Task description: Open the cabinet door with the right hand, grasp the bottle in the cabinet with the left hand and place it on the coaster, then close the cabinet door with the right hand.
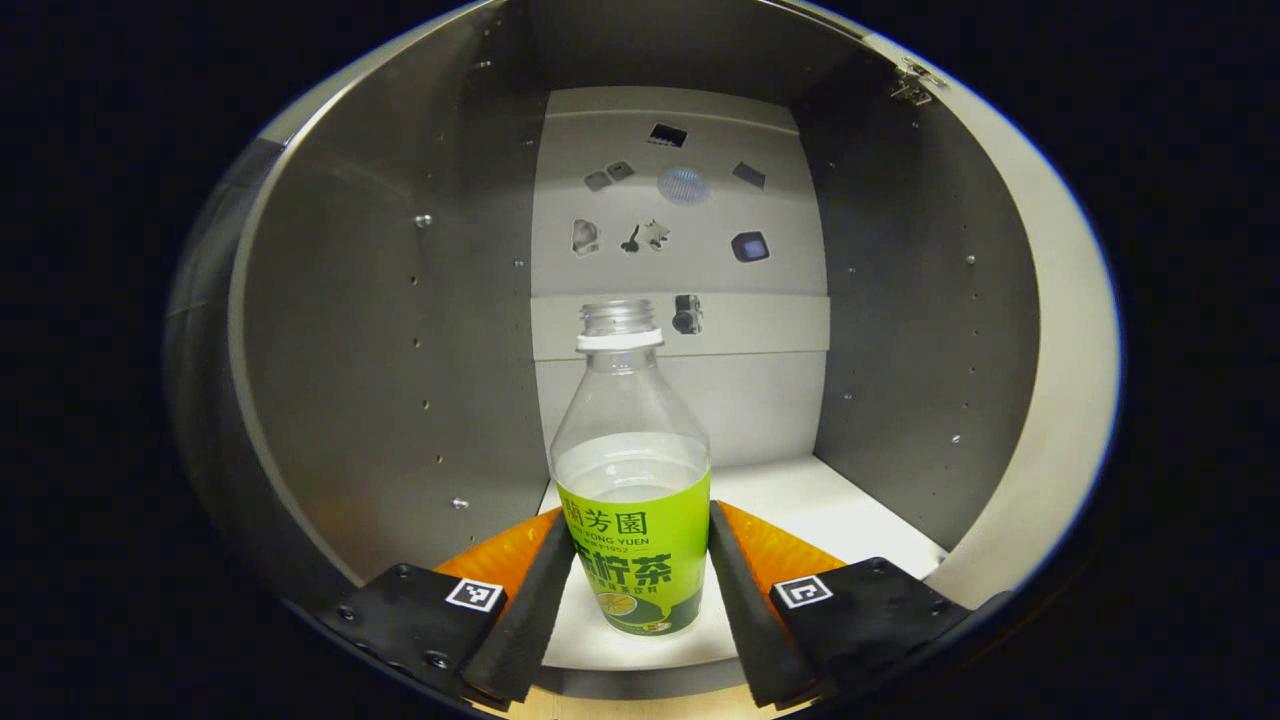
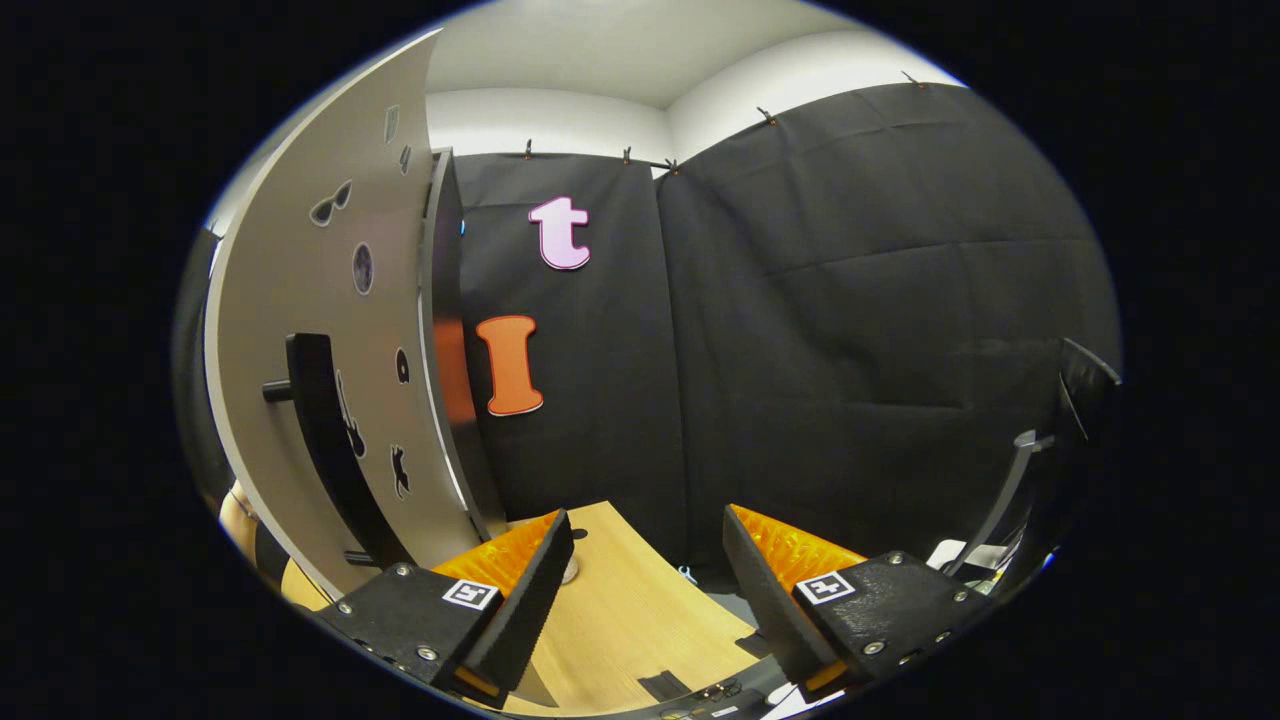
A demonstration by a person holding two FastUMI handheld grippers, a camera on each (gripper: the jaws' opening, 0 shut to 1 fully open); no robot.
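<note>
Two fingers of the left gripper [image 1: 640, 575] flank the bottle [image 1: 632, 480], which stands inside the cabinet [image 1: 380, 330] on its white floor; whether they press its label I cannot tell. Capless and about half full of clear liquid, the bottle could spill if tilted or squeezed hard. Beside the open cabinet door [image 2: 330, 350], the right gripper [image 2: 645, 580] hangs open and empty over the worktop [image 2: 620, 600].

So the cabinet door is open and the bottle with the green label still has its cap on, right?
Not quite. The cabinet door is open, as the right gripper view shows, but the bottle has no cap: the left gripper view shows its bare threaded neck with just a white ring below it. The label is green, as you said.
</note>
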